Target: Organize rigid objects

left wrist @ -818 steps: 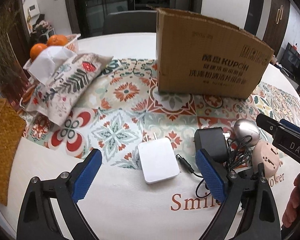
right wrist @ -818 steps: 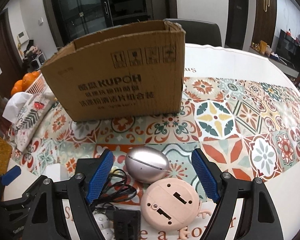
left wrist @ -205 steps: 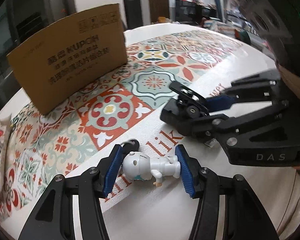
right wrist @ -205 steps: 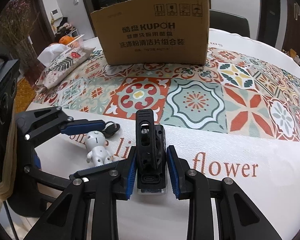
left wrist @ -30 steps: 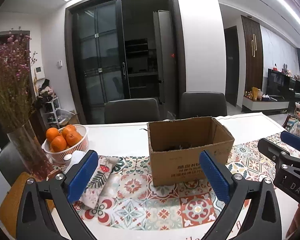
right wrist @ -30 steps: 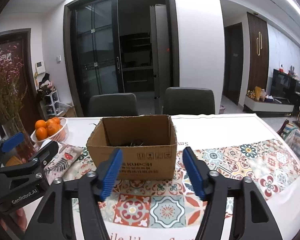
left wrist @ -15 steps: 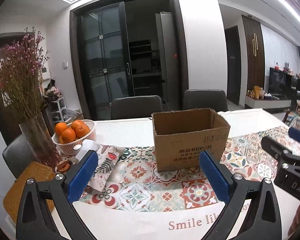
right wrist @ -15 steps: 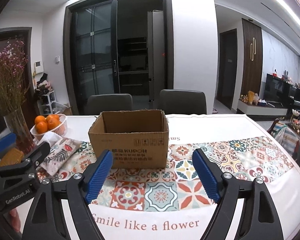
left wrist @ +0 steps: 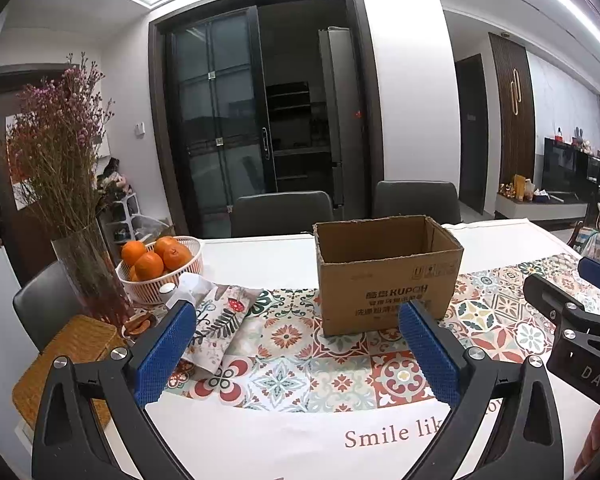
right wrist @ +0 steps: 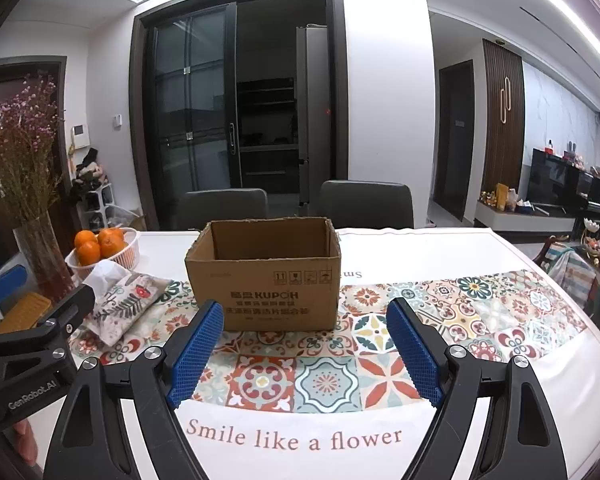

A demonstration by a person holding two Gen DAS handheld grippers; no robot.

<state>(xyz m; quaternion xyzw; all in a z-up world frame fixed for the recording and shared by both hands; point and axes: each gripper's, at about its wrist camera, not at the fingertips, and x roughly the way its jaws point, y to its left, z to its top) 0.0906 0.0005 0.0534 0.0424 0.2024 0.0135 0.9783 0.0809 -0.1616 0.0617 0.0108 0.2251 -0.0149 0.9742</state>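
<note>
Open cardboard box (right wrist: 266,274) on the patterned cloth, both grippers held back with nothing in them.

The brown box stands upright mid-bench, top open, printed side facing the cameras; its contents cannot be seen. The left gripper (left wrist: 298,344) and right gripper (right wrist: 304,344) hover over the bench (right wrist: 420,248) near edge, jaws wide apart. White cloth lies bare ahead of them; a fruit basket (left wrist: 160,266), folded cloth pouch (left wrist: 220,320) and vase (left wrist: 88,272) crowd the left side. Compared with half a second ago, the box looks slightly farther off.
</note>
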